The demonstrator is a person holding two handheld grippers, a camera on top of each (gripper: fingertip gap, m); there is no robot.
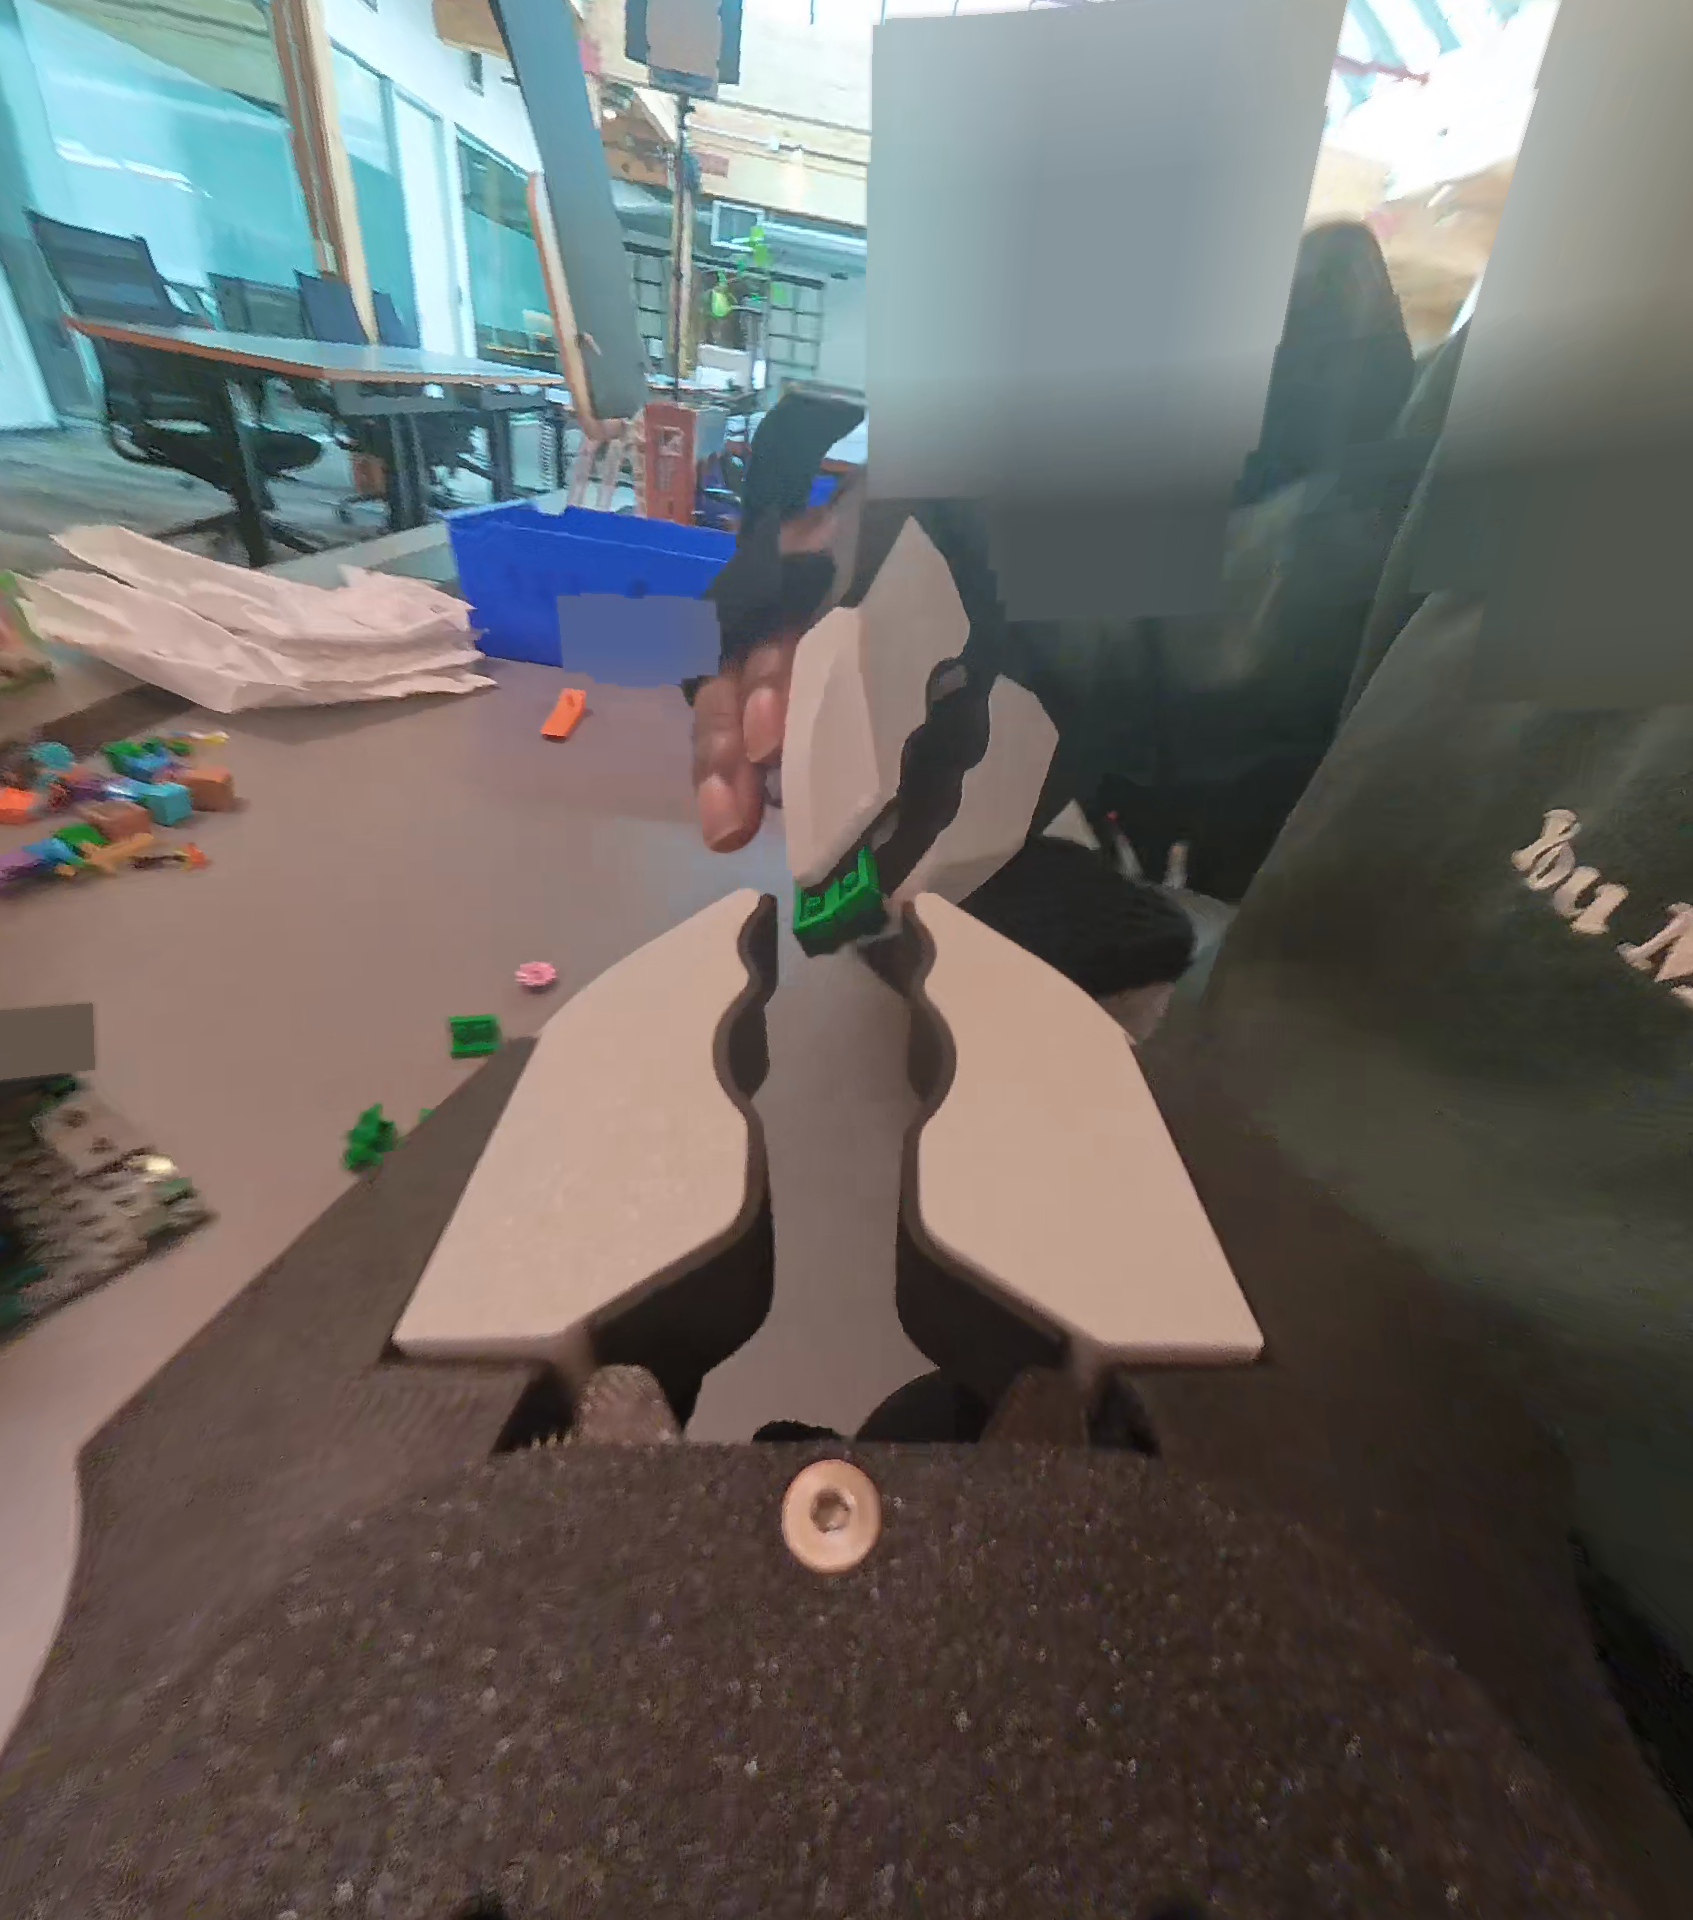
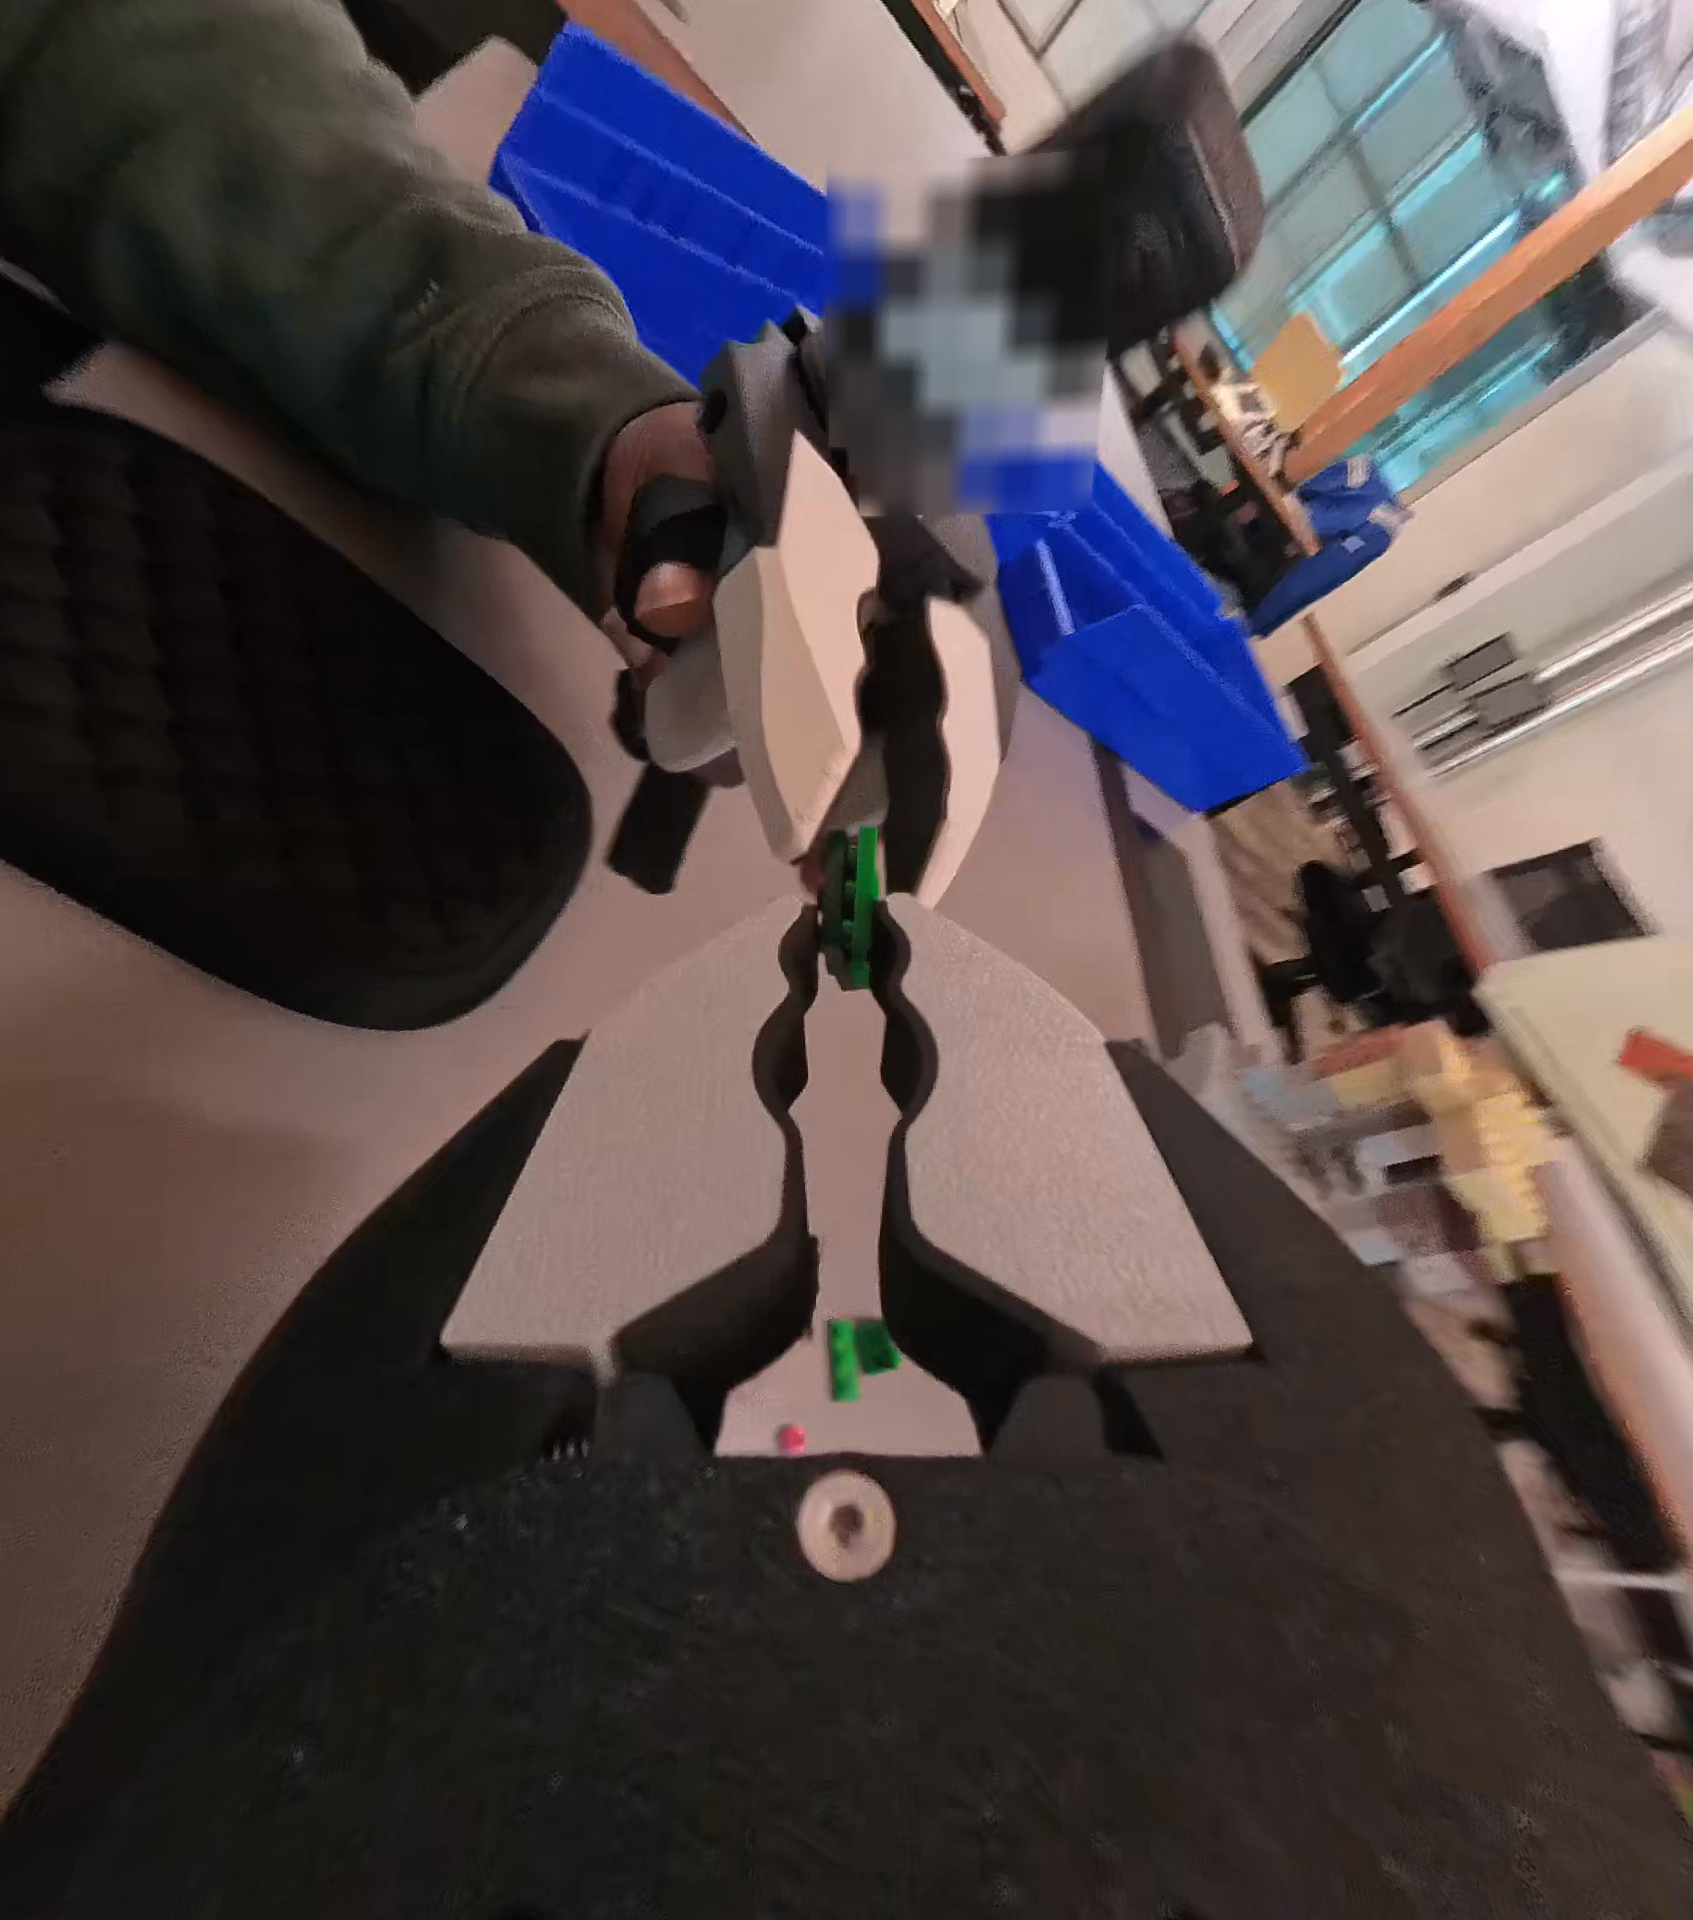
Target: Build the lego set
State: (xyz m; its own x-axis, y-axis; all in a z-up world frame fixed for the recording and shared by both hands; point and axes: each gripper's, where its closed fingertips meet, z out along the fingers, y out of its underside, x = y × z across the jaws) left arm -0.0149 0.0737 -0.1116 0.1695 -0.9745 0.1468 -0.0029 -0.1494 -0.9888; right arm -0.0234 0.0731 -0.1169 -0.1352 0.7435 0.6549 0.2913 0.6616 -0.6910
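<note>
L claw (image 1: 840, 914) spread, empty, tips flanking green brick (image 1: 837, 912) at 12 o'clock. R claw (image 2: 847, 920) pinching that brick mid-air over desk (image 1: 385, 894). Risk: L closes off-centre, brick twists, pops out, drops among loose pcs (image 1: 94, 805) at 9.

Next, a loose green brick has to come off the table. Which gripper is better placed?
Left. The left gripper is open and empty; the right gripper is shut on a green piece. The loose brick lies near the left one.
</note>
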